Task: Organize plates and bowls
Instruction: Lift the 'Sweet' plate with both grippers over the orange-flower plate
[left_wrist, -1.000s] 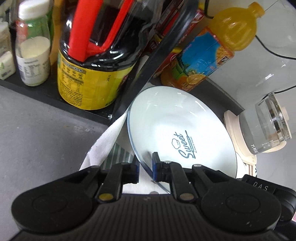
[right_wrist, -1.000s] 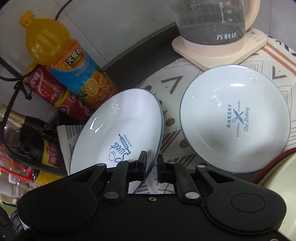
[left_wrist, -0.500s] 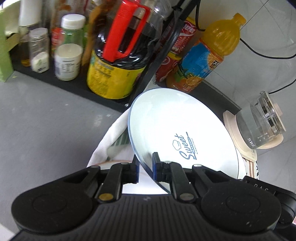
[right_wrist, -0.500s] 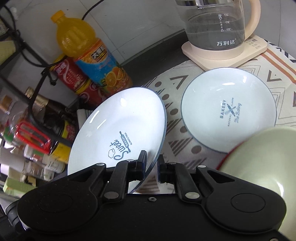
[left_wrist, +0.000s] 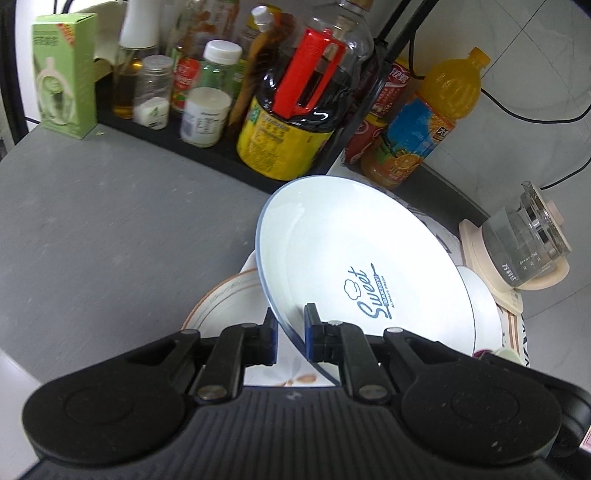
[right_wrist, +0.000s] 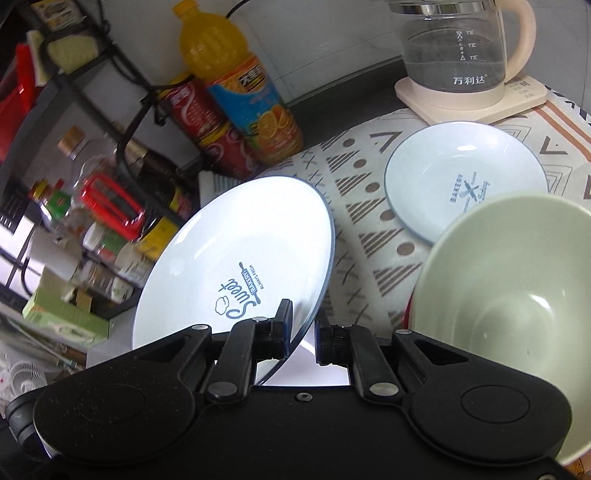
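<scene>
Aloft between two handheld grippers, a white plate (left_wrist: 354, 266) with a thin blue rim and the blue lettering "Sweet Bakery" printed on its face tilts steeply above the cluttered counter. Its glossy surface catches a bright glare. The left gripper (left_wrist: 290, 332) is pinched narrowly on the plate's near edge, blue-padded fingers on either side of the rim. The right gripper (right_wrist: 303, 334) grips the same plate (right_wrist: 240, 258) at another point on its rim, jaws likewise drawn in close around the edge. Beneath the raised plate, seen from the left wrist, lies a white dish with an orange rim (left_wrist: 221, 299). On the patterned cloth (right_wrist: 369, 236) sits a second, smaller white plate (right_wrist: 461, 177) marked "Bakery", with a pale green bowl (right_wrist: 506, 280) in front of it. An orange juice bottle (right_wrist: 236, 85) and a glass kettle (right_wrist: 454, 48) stand behind.
</scene>
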